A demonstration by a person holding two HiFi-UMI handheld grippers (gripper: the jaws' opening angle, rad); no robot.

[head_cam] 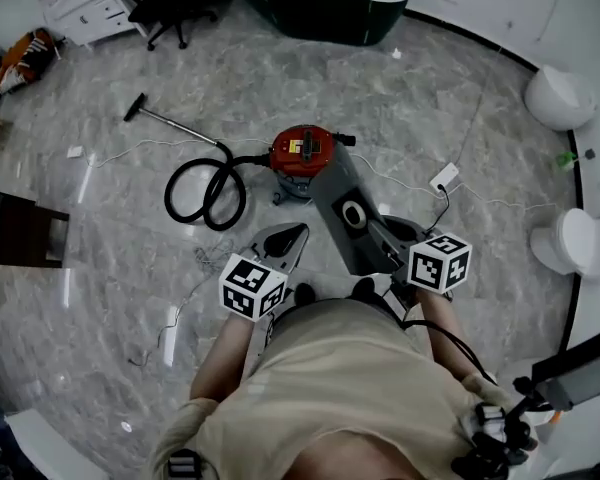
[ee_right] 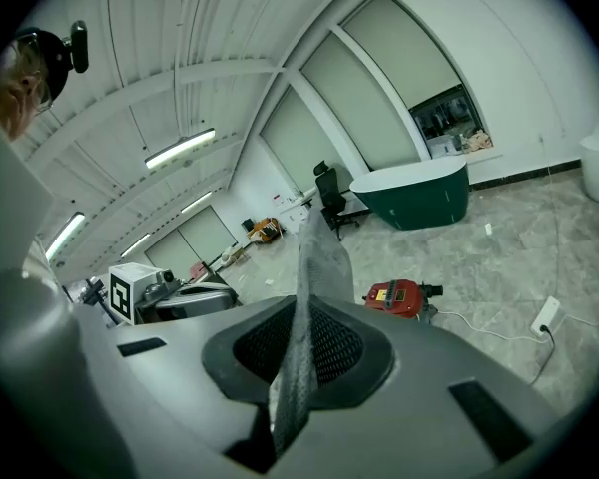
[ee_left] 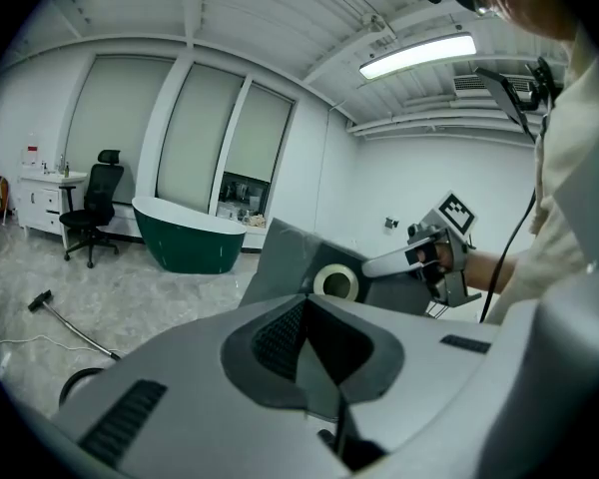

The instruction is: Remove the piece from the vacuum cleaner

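The red canister vacuum cleaner point(head_cam: 302, 152) stands on the marble floor with its black hose point(head_cam: 205, 194) coiled at its left. A grey fabric dust bag point(head_cam: 332, 186) with a white ring collar point(head_cam: 354, 214) hangs in the air in front of it, apart from the canister. My right gripper point(head_cam: 380, 230) is shut on the bag's edge; the cloth point(ee_right: 307, 297) runs thin between its jaws point(ee_right: 290, 367). My left gripper point(head_cam: 296, 234) is shut and holds nothing point(ee_left: 319, 342), just left of the bag point(ee_left: 285, 257).
The vacuum wand point(head_cam: 170, 123) lies on the floor to the left. A white power strip point(head_cam: 445, 178) and cable lie to the right. A green bathtub point(head_cam: 320, 8) and an office chair point(head_cam: 170, 3) stand at the back, two white fixtures point(head_cam: 558, 96) at the right wall.
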